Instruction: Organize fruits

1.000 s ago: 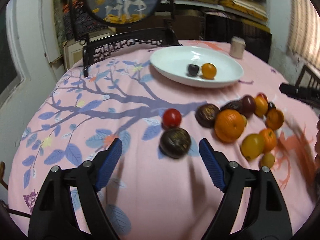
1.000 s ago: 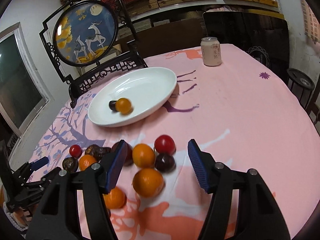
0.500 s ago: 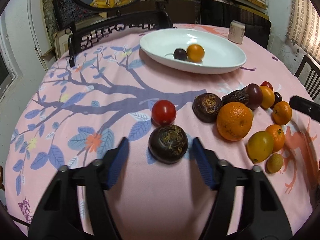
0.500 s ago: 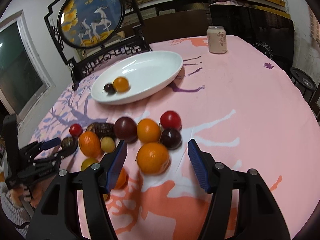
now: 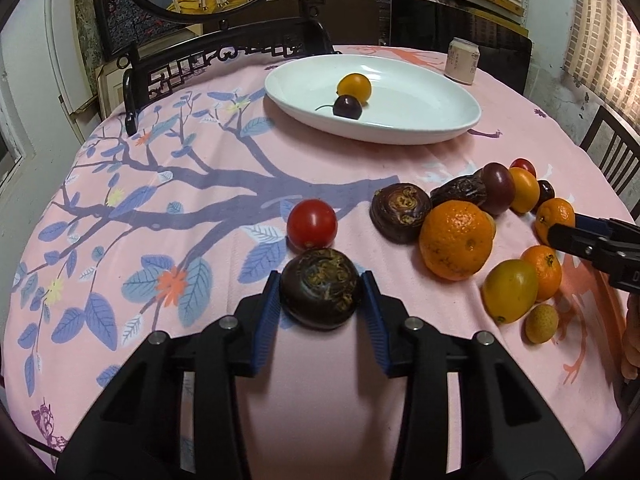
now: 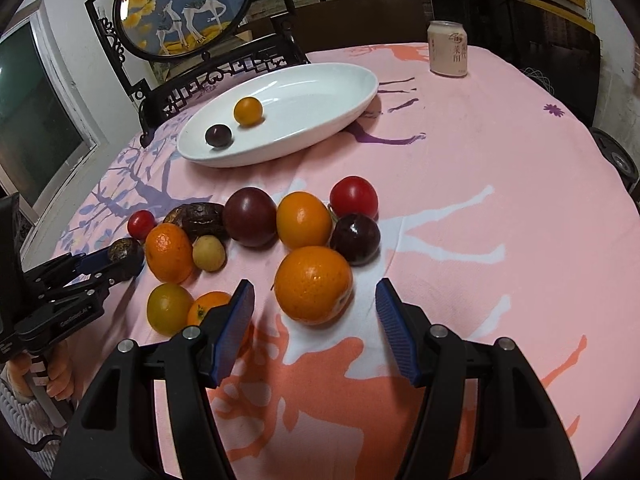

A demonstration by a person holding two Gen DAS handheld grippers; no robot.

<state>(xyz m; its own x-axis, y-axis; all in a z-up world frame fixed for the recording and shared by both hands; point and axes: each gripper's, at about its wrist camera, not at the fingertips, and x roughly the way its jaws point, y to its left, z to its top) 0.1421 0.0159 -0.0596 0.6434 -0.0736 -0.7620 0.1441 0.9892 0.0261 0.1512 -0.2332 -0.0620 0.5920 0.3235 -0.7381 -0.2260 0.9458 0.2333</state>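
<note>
Left gripper [image 5: 320,300] jaws clamp dark wrinkled fruit [image 5: 320,294] — red tomato [image 5: 312,224] just beyond.

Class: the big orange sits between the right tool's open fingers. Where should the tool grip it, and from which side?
Grip the big orange across its widest middle, coming in low from the near side where the right tool already faces it. It is round, so pads above the middle would likely slip. Its left and right flanks are free; a dark plum touches behind.
</note>
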